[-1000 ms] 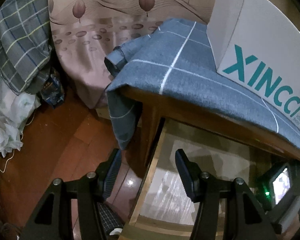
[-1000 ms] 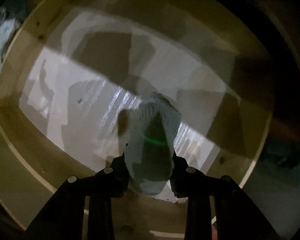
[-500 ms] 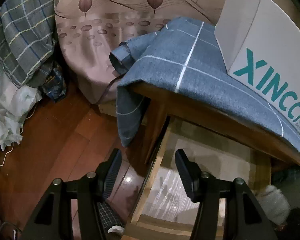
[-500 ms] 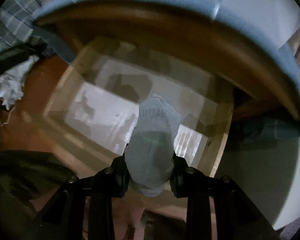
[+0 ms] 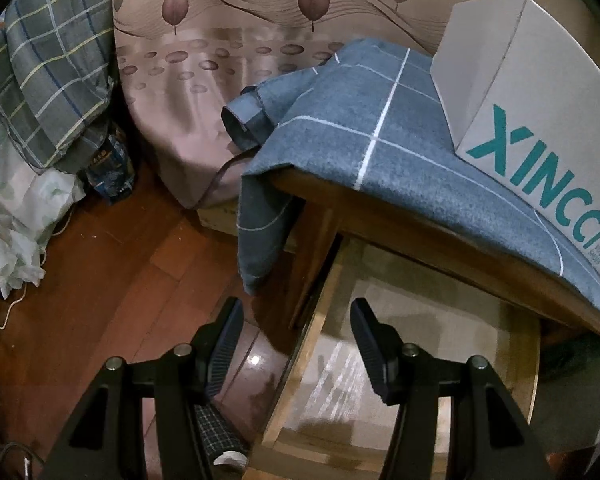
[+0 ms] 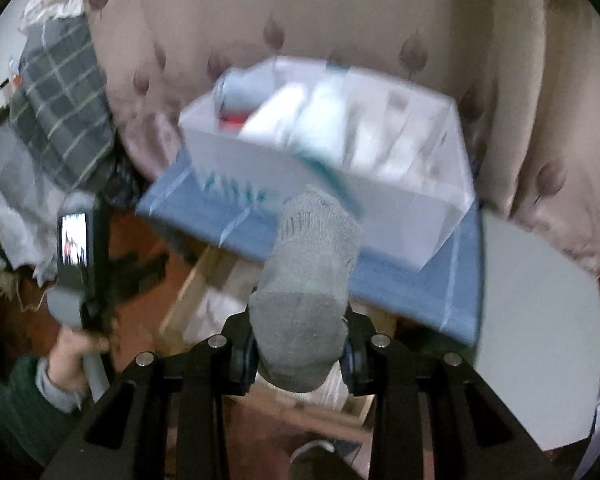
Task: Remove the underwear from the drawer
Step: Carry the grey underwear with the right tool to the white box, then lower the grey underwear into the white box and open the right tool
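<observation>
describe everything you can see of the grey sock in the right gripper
The grey sock is a ribbed knit piece, paler at the cuff end and darker at the rounded end nearest the camera. It stands up between the jaws of the right gripper, which pinch its lower part from both sides. It hangs in the air, above the open drawer, touching nothing else.

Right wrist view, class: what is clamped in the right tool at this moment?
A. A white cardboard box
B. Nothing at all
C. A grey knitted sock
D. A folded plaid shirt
C. The right tool is shut on the grey sock, whose ribbed cuff sticks up in front of the white box on the blue cloth.
</observation>
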`<state>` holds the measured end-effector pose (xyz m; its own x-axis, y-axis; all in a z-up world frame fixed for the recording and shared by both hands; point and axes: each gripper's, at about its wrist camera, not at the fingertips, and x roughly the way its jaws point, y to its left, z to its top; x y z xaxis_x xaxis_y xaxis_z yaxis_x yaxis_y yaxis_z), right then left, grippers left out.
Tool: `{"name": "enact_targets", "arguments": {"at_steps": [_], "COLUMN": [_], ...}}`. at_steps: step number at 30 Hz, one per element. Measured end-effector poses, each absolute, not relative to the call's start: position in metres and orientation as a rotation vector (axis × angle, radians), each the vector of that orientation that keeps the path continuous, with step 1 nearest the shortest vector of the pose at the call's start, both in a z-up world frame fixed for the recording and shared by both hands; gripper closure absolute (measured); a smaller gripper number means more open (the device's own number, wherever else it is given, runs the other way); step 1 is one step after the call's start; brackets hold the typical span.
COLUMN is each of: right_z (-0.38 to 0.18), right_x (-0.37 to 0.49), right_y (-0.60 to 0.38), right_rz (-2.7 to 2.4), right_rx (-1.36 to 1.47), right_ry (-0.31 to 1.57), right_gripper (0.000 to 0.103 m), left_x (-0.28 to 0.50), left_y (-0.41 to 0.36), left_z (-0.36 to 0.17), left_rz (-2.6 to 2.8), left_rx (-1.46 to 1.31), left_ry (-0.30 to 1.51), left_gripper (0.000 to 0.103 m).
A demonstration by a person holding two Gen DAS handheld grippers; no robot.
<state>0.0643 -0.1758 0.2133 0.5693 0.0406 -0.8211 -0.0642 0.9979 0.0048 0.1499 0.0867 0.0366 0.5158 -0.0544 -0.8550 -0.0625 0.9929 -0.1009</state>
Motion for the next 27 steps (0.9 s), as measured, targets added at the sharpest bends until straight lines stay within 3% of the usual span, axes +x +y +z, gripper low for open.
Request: {"name": "enact_targets", "arguments": {"at_steps": [9,27], "right_z": [0.233,0.16], "right_x": [0.153,0.223], "right_y": [-0.209,-0.243], "right_rz": [-0.126,-0.255], "right_rx": [-0.051,-0.132], "right_ry": [0.911,1.07], "right_gripper": [0.074,0.072], "left_x": [0.147,0.145], "left_y": [0.085,0.07], "left_z": [0.042,0.045], "left_rz": [-0.002,-0.049], "left_rx": [-0.115,-0.074], "left_ry": [0.999,0.995], "left_gripper": [0.046,0.046]}}
